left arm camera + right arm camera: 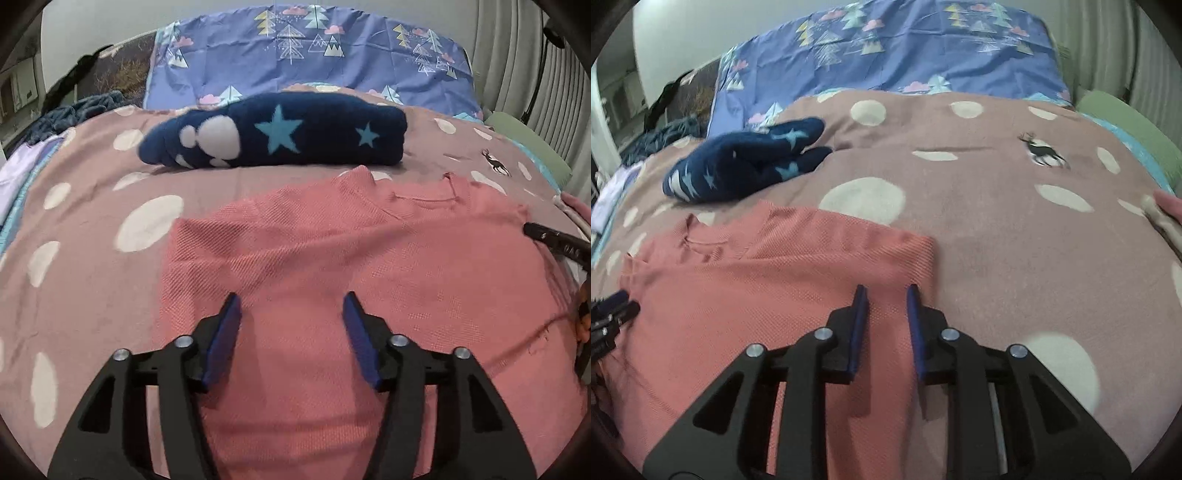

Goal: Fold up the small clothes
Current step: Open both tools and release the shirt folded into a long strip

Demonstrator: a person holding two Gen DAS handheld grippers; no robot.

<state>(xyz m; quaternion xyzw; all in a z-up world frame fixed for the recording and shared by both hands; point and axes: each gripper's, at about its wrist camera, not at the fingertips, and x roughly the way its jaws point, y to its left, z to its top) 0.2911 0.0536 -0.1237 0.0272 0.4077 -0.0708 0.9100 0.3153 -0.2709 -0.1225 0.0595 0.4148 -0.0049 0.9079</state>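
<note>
Pink top point(332, 258) lying flat on the spotted blanket point(92, 206) for folding. I'm hovering my left tongs point(291, 302) wide apart, right tongs point(885, 291) half-open over its right edge, both gripping nothing.

Polka-dot bed point(1015, 236), pale curtains point(517, 55)

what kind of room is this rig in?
Likely a bedroom: work surface is a bed under a spotted blanket, a tree-print pillow at its head, curtains alongside.
</note>
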